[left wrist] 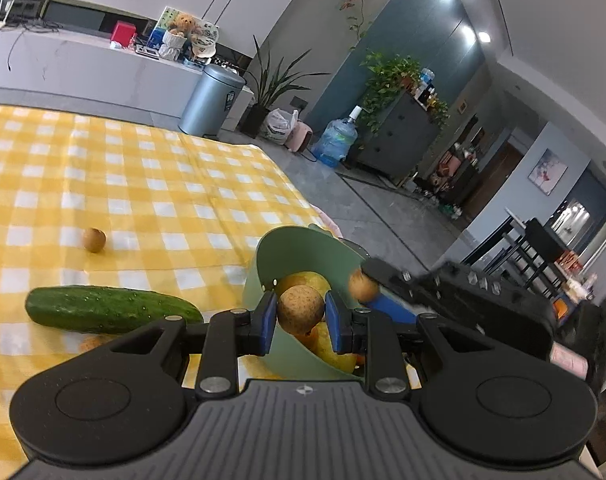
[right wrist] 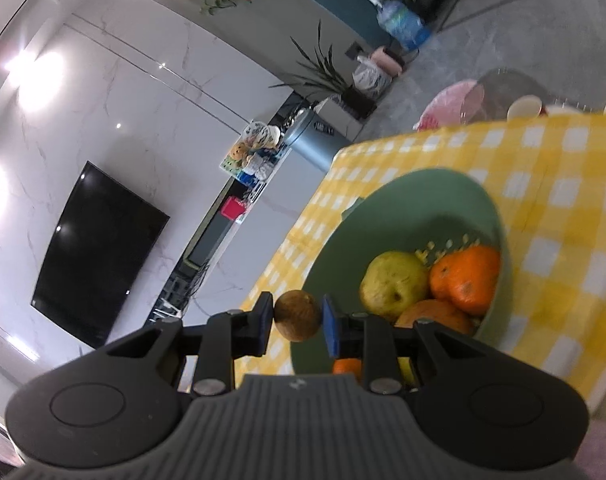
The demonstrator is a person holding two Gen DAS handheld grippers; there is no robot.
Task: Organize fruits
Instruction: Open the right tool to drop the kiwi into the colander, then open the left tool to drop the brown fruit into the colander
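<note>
Two oranges [right wrist: 465, 280] and a pear [right wrist: 395, 284] in green bowl [right wrist: 403, 196]

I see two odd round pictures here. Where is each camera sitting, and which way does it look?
Left wrist view: sits on the left gripper, looking along its fingers over the checked tablecloth toward a cucumber and the green bowl; the gripper holds a small brown fruit.
Right wrist view: sits on the right gripper, tilted, looking into the same bowl; it holds another brown fruit.
Shared: bowl, tablecloth, and the right gripper, seen from the left.
</note>
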